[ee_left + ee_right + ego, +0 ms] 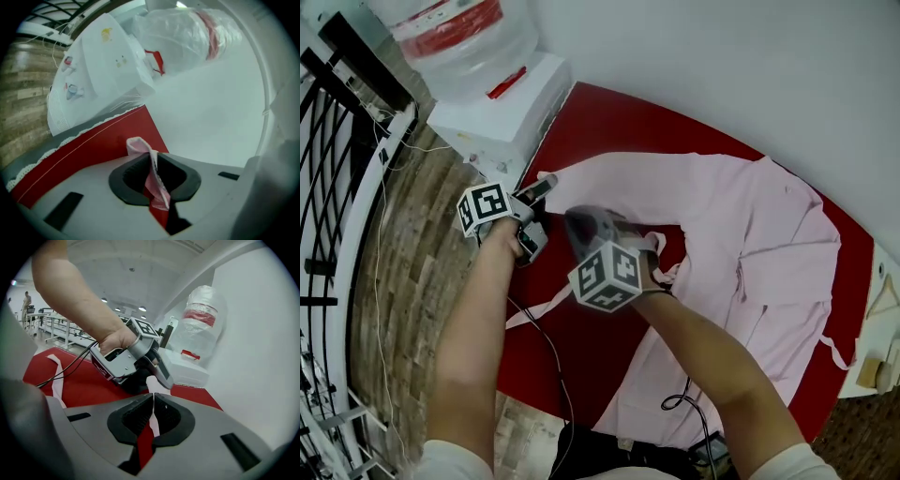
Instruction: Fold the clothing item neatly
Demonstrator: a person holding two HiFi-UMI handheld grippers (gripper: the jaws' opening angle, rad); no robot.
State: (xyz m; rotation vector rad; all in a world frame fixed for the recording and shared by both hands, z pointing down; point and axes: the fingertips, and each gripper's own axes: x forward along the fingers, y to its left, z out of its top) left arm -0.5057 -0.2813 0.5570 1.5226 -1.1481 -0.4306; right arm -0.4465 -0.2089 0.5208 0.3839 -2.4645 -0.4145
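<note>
Head view: the pale pink cloth garment (759, 253) lies spread on the red tabletop (609, 122), beside the white water dispenser (502, 103). The left gripper (152, 161) is clenched on a pink edge nearest the dispenser, and the right gripper (152, 404) pinches thin cloth just beside it. Both bites look shallow, so a hard tug may slip the fabric free. The black cable (546, 342) and loose pink tie (534, 309), farther from the dispenser, could snag.

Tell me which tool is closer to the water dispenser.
The left tool, right beside the white dispenser; the right tool is farther off, toward the pink garment.
</note>
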